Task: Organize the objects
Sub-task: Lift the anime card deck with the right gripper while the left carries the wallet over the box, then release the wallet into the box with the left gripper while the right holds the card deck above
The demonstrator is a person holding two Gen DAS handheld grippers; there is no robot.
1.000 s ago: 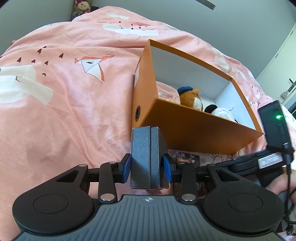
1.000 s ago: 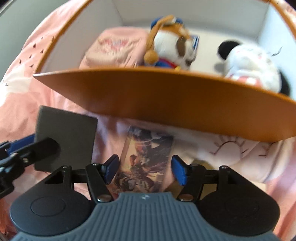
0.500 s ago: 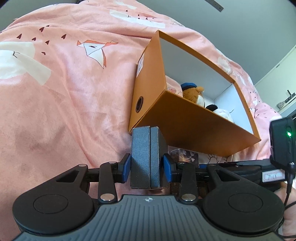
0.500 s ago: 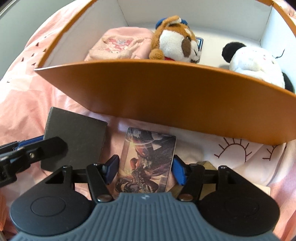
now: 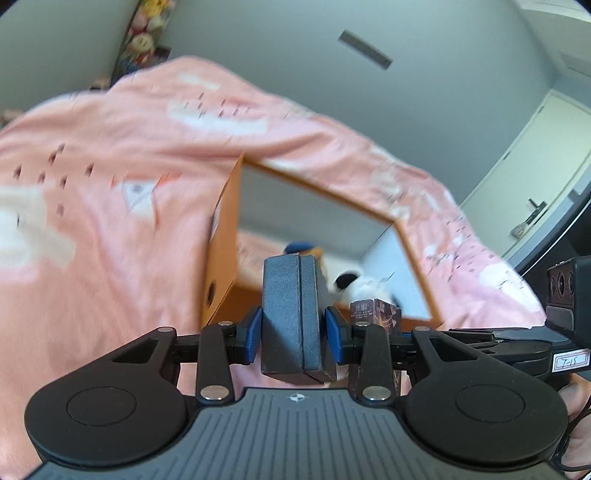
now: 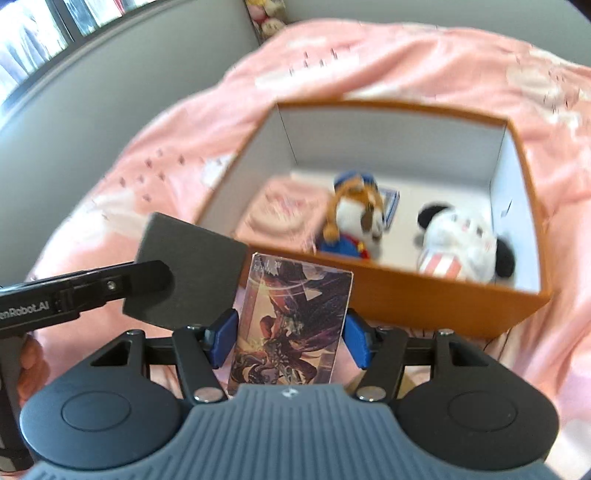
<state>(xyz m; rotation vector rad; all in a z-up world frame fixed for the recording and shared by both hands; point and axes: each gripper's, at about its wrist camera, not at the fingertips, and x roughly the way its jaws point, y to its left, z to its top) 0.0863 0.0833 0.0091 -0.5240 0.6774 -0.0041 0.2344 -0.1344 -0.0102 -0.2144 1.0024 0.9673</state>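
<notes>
Dark box [image 5: 291, 314] and card box [image 6: 291, 321] sit clamped in tongs.

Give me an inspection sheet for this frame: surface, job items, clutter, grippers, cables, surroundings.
Surface: pink printed bedspread, rumpled.
Job's things: orange box open on the bed, holding a brown dog plush, a panda plush and a pink pouch; dark grey case and illustrated card box both held outside the box.
Clutter: a blue-edged item behind the dog plush, unclear.
Grippers: left gripper shut on the dark grey case; right gripper shut on the illustrated card box.
Cables: nothing seen.
Surroundings: grey wall, door, plush toys in the corner.
</notes>
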